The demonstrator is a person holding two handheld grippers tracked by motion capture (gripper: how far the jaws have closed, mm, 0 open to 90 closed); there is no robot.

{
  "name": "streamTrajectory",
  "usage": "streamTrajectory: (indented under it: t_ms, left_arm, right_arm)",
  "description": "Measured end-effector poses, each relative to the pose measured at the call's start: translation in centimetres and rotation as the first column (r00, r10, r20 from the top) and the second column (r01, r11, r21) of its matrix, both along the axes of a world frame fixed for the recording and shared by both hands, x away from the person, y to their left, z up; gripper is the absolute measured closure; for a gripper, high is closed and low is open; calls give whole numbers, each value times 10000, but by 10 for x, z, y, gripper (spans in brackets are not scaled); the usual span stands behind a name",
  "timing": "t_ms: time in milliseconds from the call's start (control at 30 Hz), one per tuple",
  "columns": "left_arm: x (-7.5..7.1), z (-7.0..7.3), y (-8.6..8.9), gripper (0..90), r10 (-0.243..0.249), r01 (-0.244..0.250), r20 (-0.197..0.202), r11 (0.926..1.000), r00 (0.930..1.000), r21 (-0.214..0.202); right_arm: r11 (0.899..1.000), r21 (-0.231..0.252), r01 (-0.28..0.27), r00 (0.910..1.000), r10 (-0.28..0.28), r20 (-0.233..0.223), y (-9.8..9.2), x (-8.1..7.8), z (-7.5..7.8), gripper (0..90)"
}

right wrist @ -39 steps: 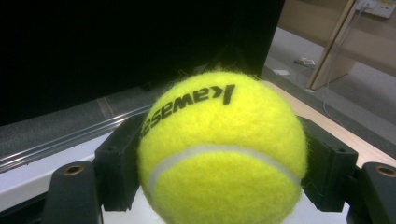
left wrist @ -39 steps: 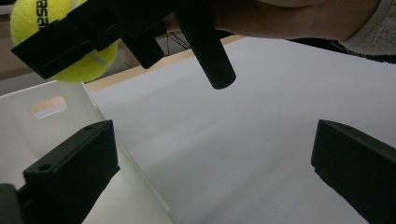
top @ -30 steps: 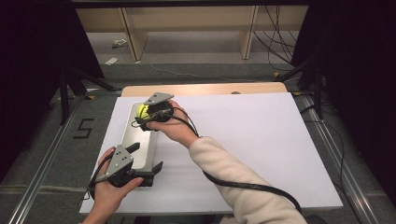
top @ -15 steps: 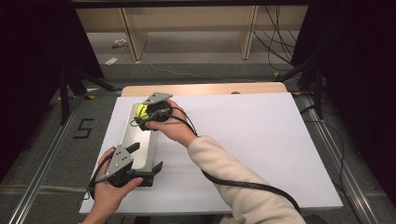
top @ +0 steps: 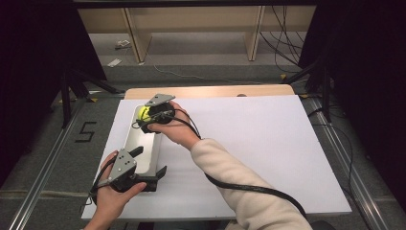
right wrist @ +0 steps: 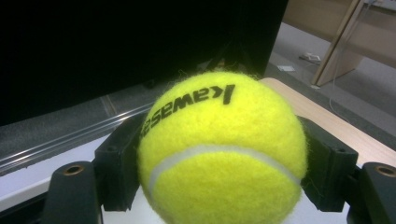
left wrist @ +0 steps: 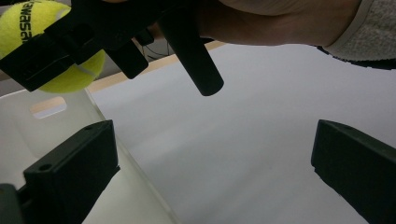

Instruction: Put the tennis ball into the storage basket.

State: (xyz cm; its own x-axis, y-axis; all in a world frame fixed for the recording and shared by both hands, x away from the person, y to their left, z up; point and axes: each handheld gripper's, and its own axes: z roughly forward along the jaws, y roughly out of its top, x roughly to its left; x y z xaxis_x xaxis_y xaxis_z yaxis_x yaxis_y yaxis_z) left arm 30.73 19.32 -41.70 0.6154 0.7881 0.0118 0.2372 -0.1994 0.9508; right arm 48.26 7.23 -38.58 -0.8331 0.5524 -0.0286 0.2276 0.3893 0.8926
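The right gripper (top: pixel 143 116) clamps a tennis ball (right wrist: pixel 222 149) over the white tray (top: pixel 143 143); its own view shows black lettering. The left gripper (left wrist: pixel 210 168) stands open astride the tray's wall.

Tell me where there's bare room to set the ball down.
The white board right of the person's forearm is bare out to its right edge. Crowded: the left strip, where the right gripper holds the tennis ball over the white bin and the left gripper straddles the bin's near wall.

change: none visible | right gripper (top: pixel 143 116) and its fuzzy yellow-green tennis ball (top: pixel 142 113): same place over the far end of the long white plastic tray (top: pixel 143 148) | left gripper (top: pixel 149 163): same place at the tray's near end
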Motion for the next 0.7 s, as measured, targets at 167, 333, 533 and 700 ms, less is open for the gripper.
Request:
streamTrajectory:
  t_ms: [167,333,533,700]
  left_arm:
    - [0,0,0,0,-5,5,-3,10000,10000,-7]
    - [0,0,0,0,-5,5,-4,10000,10000,-14]
    - [0,0,0,0,13,-13,0,10000,10000,-20]
    - [0,0,0,0,26,-26,-8,10000,10000,-38]
  right_arm:
    - [10000,5,2,10000,-2,10,2,1,0,268]
    - [10000,11,39,10000,-39,-39,4,1,0,268]
    - [10000,20,38,9999,-38,-100,6,2,0,268]
    - [10000,-14,-39,10000,39,-79,8,3,-1,267]
